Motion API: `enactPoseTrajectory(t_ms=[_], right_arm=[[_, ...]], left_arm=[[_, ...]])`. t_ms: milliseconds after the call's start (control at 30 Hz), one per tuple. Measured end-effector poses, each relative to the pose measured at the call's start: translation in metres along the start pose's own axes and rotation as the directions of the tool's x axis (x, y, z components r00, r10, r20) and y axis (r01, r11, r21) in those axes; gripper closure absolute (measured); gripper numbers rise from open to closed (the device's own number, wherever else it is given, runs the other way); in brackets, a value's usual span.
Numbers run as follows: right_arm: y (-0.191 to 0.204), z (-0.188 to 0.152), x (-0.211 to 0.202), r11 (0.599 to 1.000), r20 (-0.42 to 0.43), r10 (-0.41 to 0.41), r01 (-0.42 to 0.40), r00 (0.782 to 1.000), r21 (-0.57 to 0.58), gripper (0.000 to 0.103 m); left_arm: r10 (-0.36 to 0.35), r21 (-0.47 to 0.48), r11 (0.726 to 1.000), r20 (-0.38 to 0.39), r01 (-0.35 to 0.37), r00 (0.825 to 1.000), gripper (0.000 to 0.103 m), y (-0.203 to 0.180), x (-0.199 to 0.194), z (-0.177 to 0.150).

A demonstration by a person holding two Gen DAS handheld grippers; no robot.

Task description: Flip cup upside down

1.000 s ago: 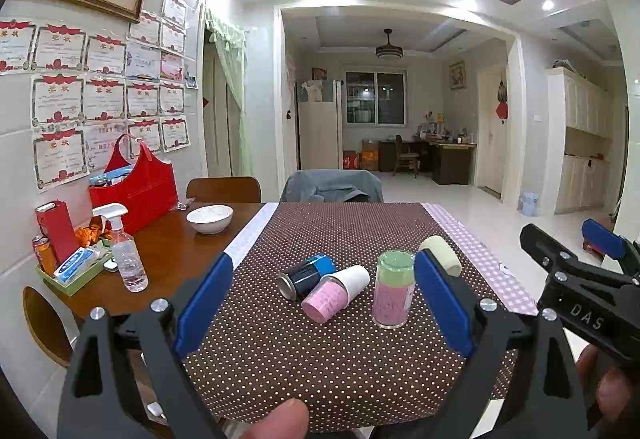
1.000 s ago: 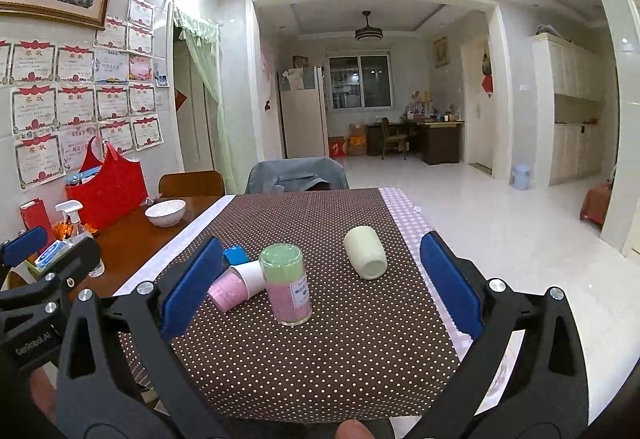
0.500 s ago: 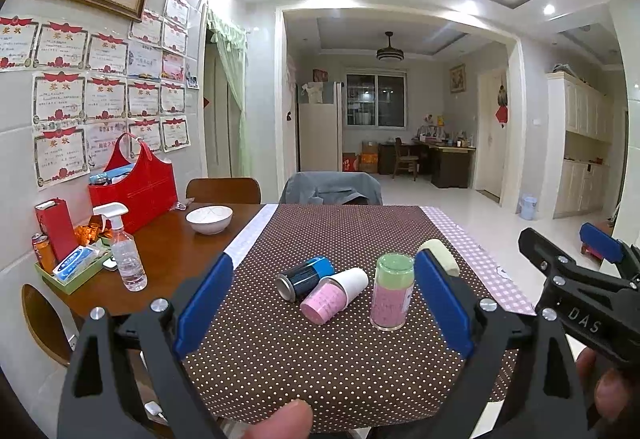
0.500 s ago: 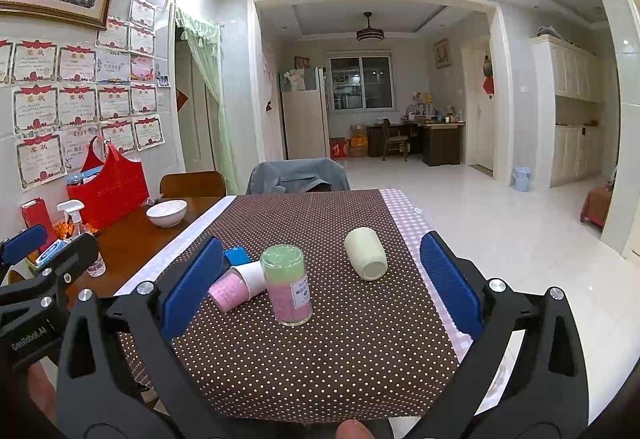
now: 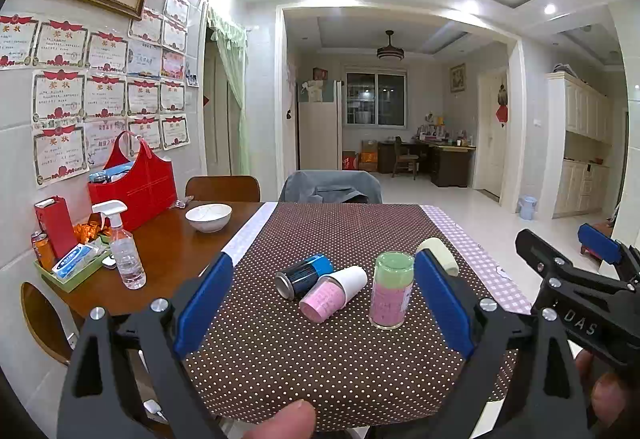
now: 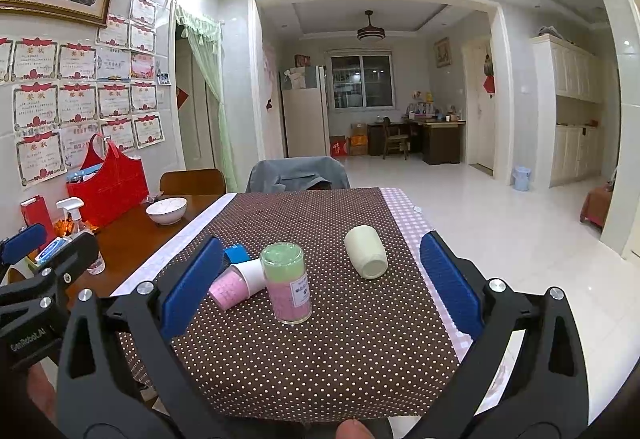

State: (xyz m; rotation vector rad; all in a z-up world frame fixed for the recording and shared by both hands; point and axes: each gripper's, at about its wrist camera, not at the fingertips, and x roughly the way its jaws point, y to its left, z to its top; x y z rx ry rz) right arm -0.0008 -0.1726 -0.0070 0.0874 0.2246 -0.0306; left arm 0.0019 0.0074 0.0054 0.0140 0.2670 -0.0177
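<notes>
Several cups are on the brown dotted tablecloth (image 5: 320, 367). A pink cup with a green base (image 5: 391, 290) (image 6: 287, 283) stands upside down. A pink-and-white cup (image 5: 333, 293) (image 6: 238, 283) and a blue-and-black cup (image 5: 303, 275) (image 6: 235, 253) lie on their sides. A cream cup (image 6: 365, 251) (image 5: 438, 255) lies on its side further right. My left gripper (image 5: 324, 307) is open and empty, held short of the cups. My right gripper (image 6: 318, 289) is open and empty, also short of them.
On the bare wood at the left stand a white bowl (image 5: 208, 217), a spray bottle (image 5: 125, 251), a red bag (image 5: 134, 187) and a green tray of small items (image 5: 72, 269). Chairs (image 5: 330, 187) stand at the far edge. The table's right edge drops to the floor.
Both grippers have risen or tilted very slightly; the cups sit a little lower in view. Nothing on the table has moved.
</notes>
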Motion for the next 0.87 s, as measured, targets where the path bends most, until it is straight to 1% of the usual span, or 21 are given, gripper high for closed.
enactPoseTrajectory(t_ms=[133, 267, 467, 633, 867], right_arm=[[-0.0006, -0.0001, 0.0023, 1.000, -0.007, 0.002, -0.002, 1.000, -0.002, 0.006], [-0.0011, -0.0002, 0.0036, 1.000, -0.011, 0.003, -0.003, 1.000, -0.002, 0.006], [-0.0016, -0.0001, 0.0033, 1.000, -0.012, 0.004, -0.004, 1.000, -0.001, 0.006], [-0.0017, -0.0001, 0.0042, 1.000, -0.019, 0.009, -0.009, 1.000, -0.001, 0.006], [-0.0025, 0.0011, 0.0047, 1.000, -0.021, 0.017, -0.017, 1.000, 0.004, 0.006]], left_arm=[[0.016, 0.008, 1.000, 0.009, -0.016, 1.000, 0.013, -0.0005, -0.0006, 0.0012], [0.017, 0.009, 1.000, 0.011, -0.017, 1.000, 0.013, -0.0011, 0.0000, 0.0019], [-0.001, 0.008, 1.000, 0.030, 0.000, 1.000, 0.013, -0.0016, -0.0026, 0.0009], [0.000, 0.014, 1.000, 0.029, 0.000, 1.000, 0.012, -0.0018, -0.0034, -0.0003], [0.012, -0.002, 1.000, 0.021, -0.012, 1.000, 0.013, 0.0025, -0.0020, 0.0013]])
